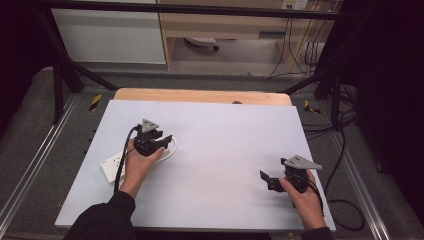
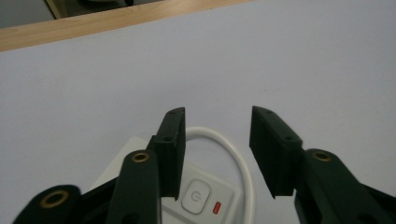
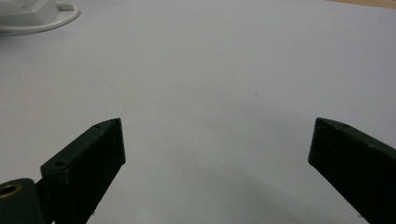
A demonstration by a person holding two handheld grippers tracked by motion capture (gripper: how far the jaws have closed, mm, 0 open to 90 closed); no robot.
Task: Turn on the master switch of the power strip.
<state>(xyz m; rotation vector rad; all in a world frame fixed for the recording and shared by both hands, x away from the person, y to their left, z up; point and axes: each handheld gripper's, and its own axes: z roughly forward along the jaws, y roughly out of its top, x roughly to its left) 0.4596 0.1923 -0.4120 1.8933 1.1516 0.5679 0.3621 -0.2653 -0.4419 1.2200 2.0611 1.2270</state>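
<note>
Pale lilac-white tabletop sheet over light wooden table; black metal frame around; grey carpeted floor; beige wooden cabinet behind far edge; black cables right.

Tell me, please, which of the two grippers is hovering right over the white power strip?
The left gripper, over the power strip at the table's left; its power button shows between its jaws. The right gripper has bare table beneath.

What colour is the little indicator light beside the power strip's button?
Red: the indicator light sits right of the button on the white power strip, clearest in the left gripper view.
</note>
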